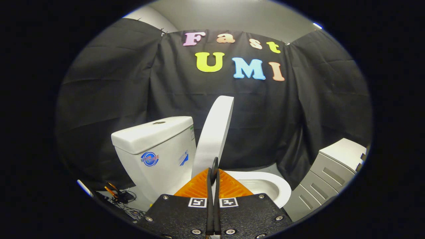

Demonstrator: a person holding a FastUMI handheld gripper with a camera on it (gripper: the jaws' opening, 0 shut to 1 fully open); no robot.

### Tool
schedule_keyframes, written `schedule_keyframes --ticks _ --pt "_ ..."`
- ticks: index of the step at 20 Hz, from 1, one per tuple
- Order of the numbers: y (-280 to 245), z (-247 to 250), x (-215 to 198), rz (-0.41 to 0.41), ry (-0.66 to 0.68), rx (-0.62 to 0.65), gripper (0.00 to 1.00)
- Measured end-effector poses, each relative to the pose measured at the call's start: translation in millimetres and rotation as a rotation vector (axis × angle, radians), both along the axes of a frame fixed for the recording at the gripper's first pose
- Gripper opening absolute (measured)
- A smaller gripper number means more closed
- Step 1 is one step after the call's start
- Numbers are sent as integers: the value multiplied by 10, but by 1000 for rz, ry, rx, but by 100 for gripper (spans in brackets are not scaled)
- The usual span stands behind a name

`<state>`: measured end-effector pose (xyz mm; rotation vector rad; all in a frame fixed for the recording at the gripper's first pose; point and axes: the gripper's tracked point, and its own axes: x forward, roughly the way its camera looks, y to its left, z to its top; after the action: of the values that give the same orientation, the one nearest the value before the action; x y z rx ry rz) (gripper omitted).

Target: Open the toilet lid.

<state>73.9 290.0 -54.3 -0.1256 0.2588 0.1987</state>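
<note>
Gripper level in front of the toilet, lid raised just beyond its fingertips.

The hand-held gripper (pixel 213 171) points forward and slightly downward over the bowl, its two fingers pressed together with nothing between them. Just ahead of the tips stands the white oval plastic toilet lid (pixel 214 132), upright and leaning back a little towards the white ceramic cistern (pixel 156 146), which sits ahead and to the left. The white ceramic bowl rim (pixel 274 186) curves out to the right of the fingers. Farther right stands a grey drawer cabinet (pixel 327 176); tangled cables (pixel 121 197) lie on the floor, lower left.
</note>
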Motion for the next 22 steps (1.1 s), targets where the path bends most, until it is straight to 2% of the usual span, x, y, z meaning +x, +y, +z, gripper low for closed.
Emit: schedule_keyframes --ticks 22 --pt "827 -58 -5 153 -44 -108 0"
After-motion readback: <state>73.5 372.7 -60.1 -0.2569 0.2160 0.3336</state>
